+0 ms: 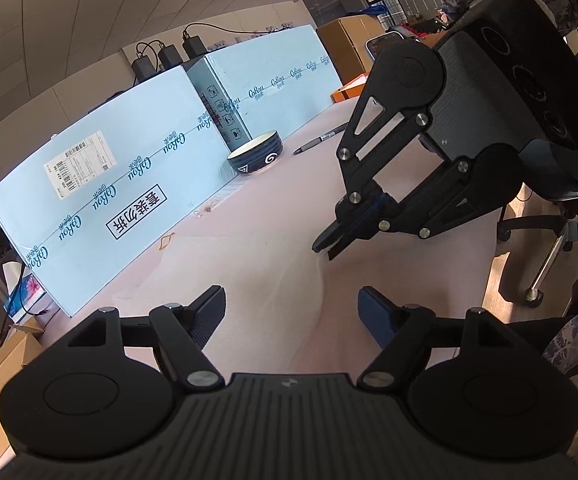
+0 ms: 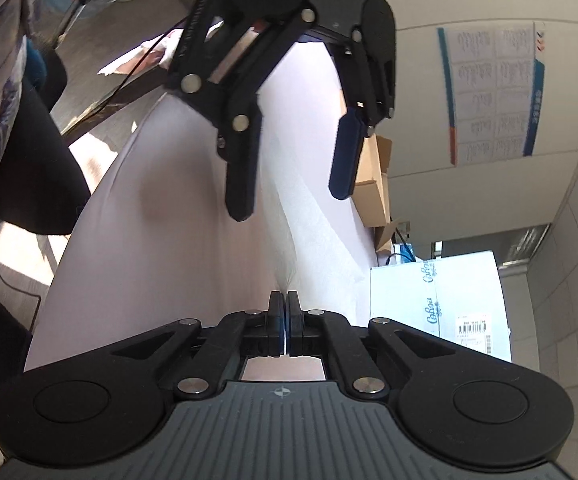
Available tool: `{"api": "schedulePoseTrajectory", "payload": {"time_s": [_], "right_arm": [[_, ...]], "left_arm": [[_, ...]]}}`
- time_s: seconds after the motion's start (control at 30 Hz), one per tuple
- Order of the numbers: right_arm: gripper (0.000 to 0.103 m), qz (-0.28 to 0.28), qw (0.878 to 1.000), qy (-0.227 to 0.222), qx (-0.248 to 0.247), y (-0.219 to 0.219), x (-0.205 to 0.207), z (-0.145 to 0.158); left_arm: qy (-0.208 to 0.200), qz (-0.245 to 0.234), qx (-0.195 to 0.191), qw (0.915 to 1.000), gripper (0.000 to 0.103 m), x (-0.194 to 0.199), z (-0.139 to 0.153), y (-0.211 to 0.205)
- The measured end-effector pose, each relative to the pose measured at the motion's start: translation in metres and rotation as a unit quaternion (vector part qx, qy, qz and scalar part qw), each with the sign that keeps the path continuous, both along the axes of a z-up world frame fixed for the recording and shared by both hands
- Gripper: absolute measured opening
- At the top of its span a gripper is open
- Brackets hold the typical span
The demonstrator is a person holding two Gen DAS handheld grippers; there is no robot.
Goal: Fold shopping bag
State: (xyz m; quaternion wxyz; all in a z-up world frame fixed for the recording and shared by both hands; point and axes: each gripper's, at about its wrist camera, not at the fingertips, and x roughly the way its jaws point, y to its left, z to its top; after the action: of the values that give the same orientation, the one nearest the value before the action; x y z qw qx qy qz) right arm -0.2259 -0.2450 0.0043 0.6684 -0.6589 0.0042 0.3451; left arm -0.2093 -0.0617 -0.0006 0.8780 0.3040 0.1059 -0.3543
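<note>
A thin, pale shopping bag (image 1: 321, 284) lies flat on the pinkish table (image 1: 249, 220); in the right wrist view the bag (image 2: 313, 224) looks white and crinkled. My right gripper (image 2: 287, 296) is shut on a pinched fold of the bag, and from the left wrist view the right gripper (image 1: 323, 250) shows its tips together on a raised ridge of the film. My left gripper (image 1: 291, 292) stands open just above the bag, its fingers either side of that ridge without touching it. The left gripper (image 2: 291, 200) is also in the right wrist view, facing the right one, with wide jaws.
Long light blue cartons (image 1: 129, 184) wall off the table's far side. A dark bowl (image 1: 255, 158), a pen (image 1: 321, 142) and a rubber band (image 1: 167, 240) lie near them. An office chair (image 1: 561, 200) stands past the table's right edge. Brown boxes (image 2: 373, 184) sit beyond.
</note>
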Motion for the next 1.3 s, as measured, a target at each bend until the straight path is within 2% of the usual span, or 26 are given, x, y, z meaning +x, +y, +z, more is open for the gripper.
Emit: {"api": "schedulePoseTrajectory", "payload": {"time_s": [0.17,0.23,0.33,0.4,0.43,0.47,0.5,0.67,0.87,0.97,1.07,1.1,1.13,1.2,1.27,1.3], "right_arm": [[0.001,-0.026,0.997,0.048,0.055,0.003,0.001,0.019],[0.001,-0.034,0.995,0.060,0.071,0.003,0.000,0.023],[0.001,-0.039,0.993,0.072,0.089,0.003,0.000,0.025],[0.001,-0.038,0.993,0.069,0.091,0.003,-0.003,0.026],[0.001,-0.037,0.993,0.067,0.091,0.002,-0.005,0.026],[0.001,-0.038,0.993,0.068,0.091,0.002,-0.006,0.027],[0.001,-0.040,0.992,0.069,0.094,0.001,-0.006,0.027],[0.001,-0.057,0.988,0.095,0.107,-0.003,-0.001,0.030],[0.001,-0.084,0.972,0.166,0.146,-0.007,0.005,0.034],[0.001,-0.111,0.953,0.219,0.180,-0.008,0.017,0.040],[0.001,-0.148,0.925,0.275,0.217,-0.013,0.035,0.046],[0.001,-0.159,0.914,0.294,0.230,-0.015,0.041,0.048],[0.001,-0.174,0.893,0.329,0.253,-0.020,0.051,0.051],[0.001,-0.195,0.863,0.369,0.286,-0.027,0.064,0.056],[0.001,-0.207,0.842,0.388,0.313,-0.033,0.074,0.058],[0.001,-0.212,0.836,0.393,0.320,-0.034,0.077,0.059]], "left_arm": [[0.005,-0.004,-0.003,1.0000,0.071,0.001,0.000,-0.002],[0.007,-0.006,0.004,0.9999,0.065,0.001,-0.002,-0.002],[0.006,-0.005,0.017,0.9998,0.049,0.000,-0.004,-0.003],[0.008,0.007,0.030,0.9995,0.026,0.003,-0.005,-0.004],[0.010,0.013,0.037,0.9992,0.021,0.004,-0.006,-0.004],[0.013,0.022,0.046,0.9986,0.010,0.006,-0.007,-0.004],[0.018,0.027,0.054,0.9980,0.006,0.007,-0.007,-0.004],[0.054,0.023,0.064,0.9962,0.001,0.008,0.002,0.006],[0.148,0.019,0.044,0.9878,0.001,0.026,0.026,0.027],[0.178,0.019,0.031,0.9833,0.001,0.039,0.034,0.034],[0.211,0.015,0.009,0.9774,0.001,0.053,0.039,0.039],[0.224,0.011,-0.001,0.9746,0.001,0.058,0.041,0.041],[0.232,0.010,-0.007,0.9725,0.001,0.062,0.042,0.042],[0.247,0.010,-0.016,0.9688,0.001,0.070,0.042,0.044],[0.260,0.014,-0.026,0.9652,0.001,0.080,0.042,0.045],[0.265,0.016,-0.031,0.9635,0.002,0.084,0.043,0.046]]}}
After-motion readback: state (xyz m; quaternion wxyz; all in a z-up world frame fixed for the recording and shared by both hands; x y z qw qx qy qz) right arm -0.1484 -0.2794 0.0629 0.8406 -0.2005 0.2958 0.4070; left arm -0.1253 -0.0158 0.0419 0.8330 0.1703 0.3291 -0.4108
